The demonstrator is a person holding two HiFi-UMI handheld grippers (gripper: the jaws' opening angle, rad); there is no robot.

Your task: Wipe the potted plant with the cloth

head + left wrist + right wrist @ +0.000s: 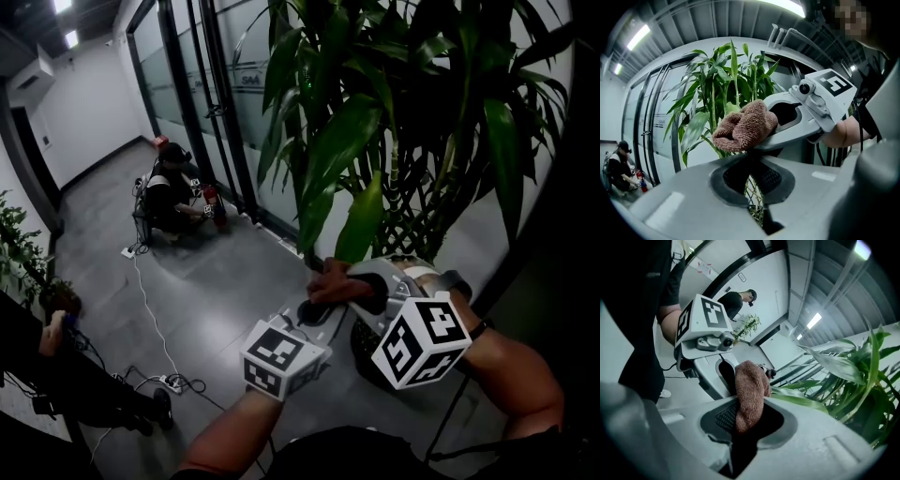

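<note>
Cloth (750,392), soft and light, sits clamped by one end in the right gripper (743,423), while the closed, empty left gripper (757,183) could support the thin, bendy leaves (836,365) just beyond.

A grey tiled floor (225,281) runs back along a corridor. On its right side stands a glass wall (239,66) set in black frames (176,84), and the far wall (89,103) is white. Strip lights (62,6) glow in the ceiling. A person (171,192) crouches on the floor beside the glass. A white cable (157,323) trails across the tiles to a power strip (171,380). A small leafy plant (23,253) stands at the left edge.
</note>
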